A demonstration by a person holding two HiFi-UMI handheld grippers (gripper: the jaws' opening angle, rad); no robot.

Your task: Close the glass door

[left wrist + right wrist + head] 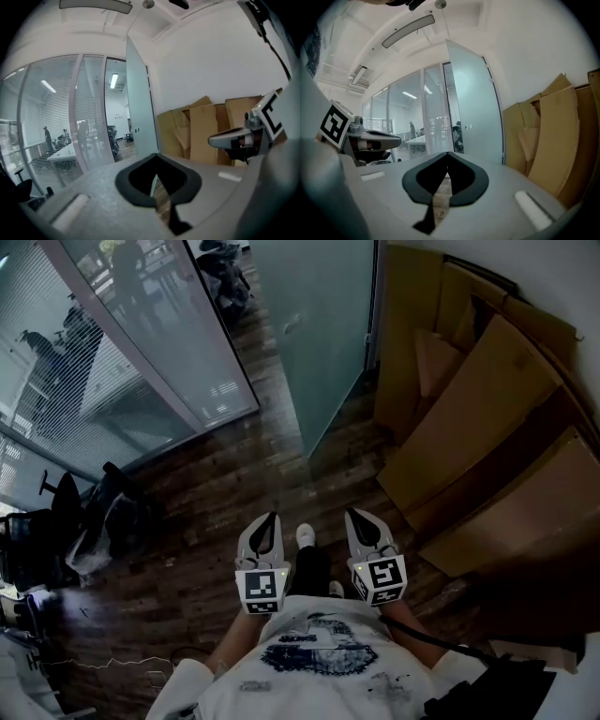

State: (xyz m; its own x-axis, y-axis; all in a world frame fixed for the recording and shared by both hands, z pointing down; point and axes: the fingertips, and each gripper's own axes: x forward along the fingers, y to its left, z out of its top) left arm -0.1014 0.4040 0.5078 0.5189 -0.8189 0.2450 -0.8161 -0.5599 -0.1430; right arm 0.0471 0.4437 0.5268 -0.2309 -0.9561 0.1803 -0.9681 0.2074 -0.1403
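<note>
- The glass door point(309, 334), a frosted panel, stands open at an angle to the glass partition point(122, 343) on its left.
- The left gripper point(272, 517) is well short of the door and points towards it. Its fingers are together with nothing between them.
- The right gripper point(352, 514), near the left one and just as far from the door, also has its fingers closed on nothing.
- Cardboard sheets point(487, 418) lean against the wall to the right of the door.
- Dark wooden floor point(244, 484) lies between the door and both grippers.
</note>
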